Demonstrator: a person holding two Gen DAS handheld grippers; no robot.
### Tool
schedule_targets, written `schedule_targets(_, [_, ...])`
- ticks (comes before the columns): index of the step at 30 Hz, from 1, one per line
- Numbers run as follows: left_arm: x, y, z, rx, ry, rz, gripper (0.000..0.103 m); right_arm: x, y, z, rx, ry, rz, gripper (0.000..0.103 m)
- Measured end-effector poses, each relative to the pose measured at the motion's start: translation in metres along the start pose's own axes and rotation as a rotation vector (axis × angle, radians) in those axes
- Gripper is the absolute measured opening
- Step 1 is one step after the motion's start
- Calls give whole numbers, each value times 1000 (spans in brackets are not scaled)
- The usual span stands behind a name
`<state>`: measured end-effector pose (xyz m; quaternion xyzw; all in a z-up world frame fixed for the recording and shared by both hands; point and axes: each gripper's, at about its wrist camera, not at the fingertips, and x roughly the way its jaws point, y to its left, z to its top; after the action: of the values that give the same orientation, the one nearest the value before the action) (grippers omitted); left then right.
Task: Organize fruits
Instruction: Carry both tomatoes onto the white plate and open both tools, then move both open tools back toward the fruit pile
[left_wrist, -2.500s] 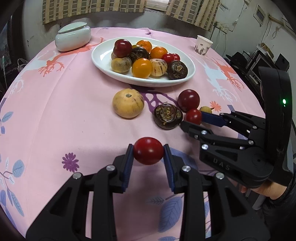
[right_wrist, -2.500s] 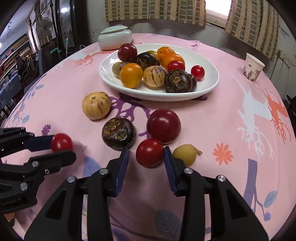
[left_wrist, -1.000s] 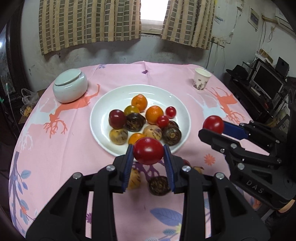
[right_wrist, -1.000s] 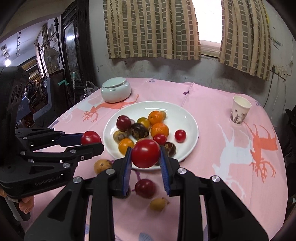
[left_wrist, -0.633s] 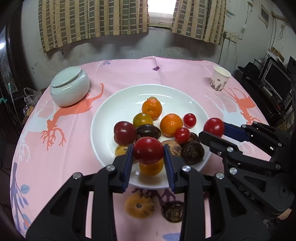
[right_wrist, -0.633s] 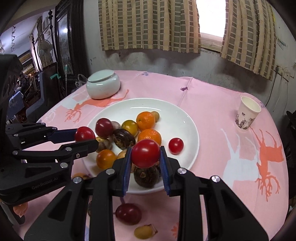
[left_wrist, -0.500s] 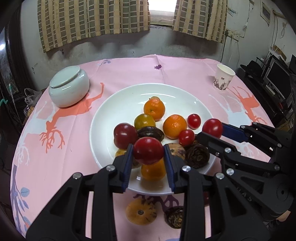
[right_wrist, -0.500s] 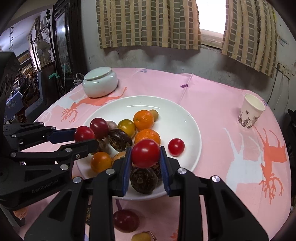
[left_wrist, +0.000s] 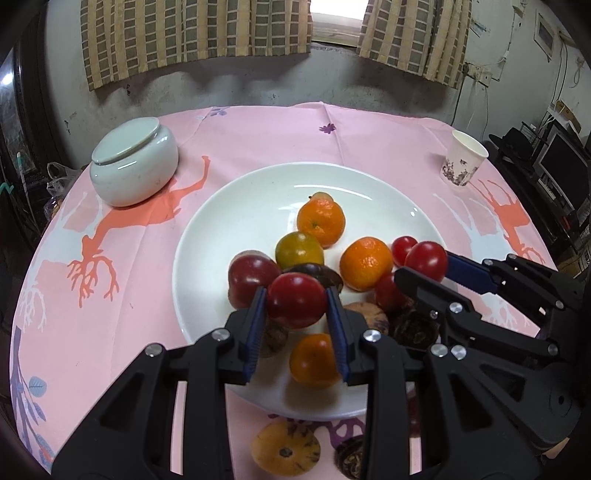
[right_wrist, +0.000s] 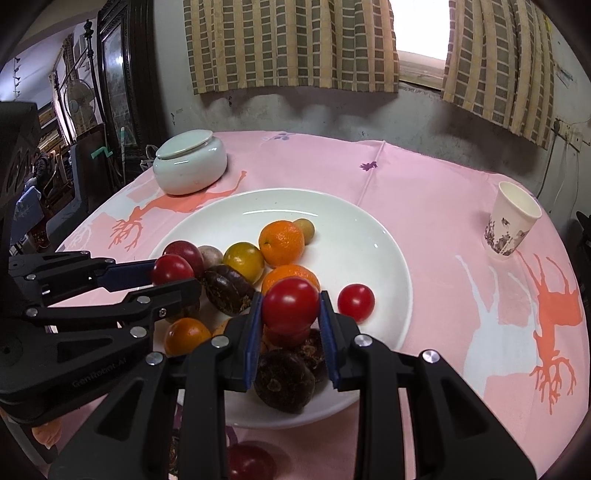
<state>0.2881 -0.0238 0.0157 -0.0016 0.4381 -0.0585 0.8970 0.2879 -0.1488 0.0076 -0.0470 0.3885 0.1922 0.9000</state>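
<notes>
Above the white plate (left_wrist: 207, 236), two grippers, each clamped on one small red tomato. Left gripper (left_wrist: 296, 301): blue pads pressed to both sides of a glossy round left tomato (left_wrist: 296, 301), deep red, held over the near-left heap of fruit. Right gripper (right_wrist: 290, 306): blue pads closed on a right tomato (right_wrist: 290, 306) of like size and shine, held over the dark brown fruits at the plate's near rim. Plate contents: two orange mandarins (left_wrist: 321, 221), one yellow-green round fruit (left_wrist: 299, 250), one dark red plum-like fruit (left_wrist: 251, 271), wrinkled dark brown fruits (right_wrist: 229, 284), one orange-yellow fruit (left_wrist: 314, 360), loose small red tomatoes (right_wrist: 355, 301) (count uncertain, some are hidden behind the grippers). Off the plate, on the pink printed tablecloth (left_wrist: 122, 295): one pale yellow striped fruit (left_wrist: 285, 448) and one dark brown fruit just beyond the near rim. Also present: lidded pale ceramic jar (left_wrist: 135, 162) far left, paper cup (left_wrist: 463, 158) far right.
</notes>
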Motion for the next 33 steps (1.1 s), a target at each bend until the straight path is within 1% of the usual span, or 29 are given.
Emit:
schedule_targets(3, [0, 0, 3, -3, -18, -2, 33, 6, -1, 1, 11, 8, -10, 30])
schedule_targets(8, [0, 3, 8, -36, -51, -39, 33, 16, -6, 0, 45, 31, -2, 32])
schedule_targets(10, [0, 4, 9, -49, -59, -62, 41, 18, -10, 0, 69, 38, 15, 32])
schedule_targets(11, [-1, 5, 10, -58, -58, -87, 52, 18, -12, 0, 86, 41, 26, 33])
schedule_targets(12, [-2, 4, 9, -63, -62, -97, 57, 18, -15, -1, 102, 42, 39, 33])
schedule_targets(15, [-8, 0, 9, -39, -81, -72, 57, 13, -19, -3, 121, 45, 57, 33])
schedule_targets(19, [-16, 1, 8, -48, -83, -75, 57, 6, -21, -6, 130, 53, 58, 32])
schedule_targets(23, [-29, 3, 5, -52, -100, -67, 63, -4, -22, -6, 140, 34, 61, 32])
schedule_targets(25, [-36, 5, 2, -54, -105, -68, 64, -11, -24, -5, 153, 17, 60, 32])
schedule_targets(27, [-42, 6, -1, -51, -107, -60, 65, -20, -26, -6, 167, -8, 65, 40])
schedule_targets(28, [-45, 7, -2, -50, -110, -55, 65, -25, -28, -7, 177, -24, 59, 54])
schedule_targets(29, [-49, 8, -5, -49, -115, -55, 66, -32, -29, -9, 187, -57, 56, 59])
schedule_targets(30, [-53, 10, -7, -47, -120, -53, 67, -37, -30, -11, 191, -72, 61, 59])
schedule_targets(33, [-62, 18, -15, -52, -128, -33, 68, -42, -33, -14, 197, -57, 66, 59])
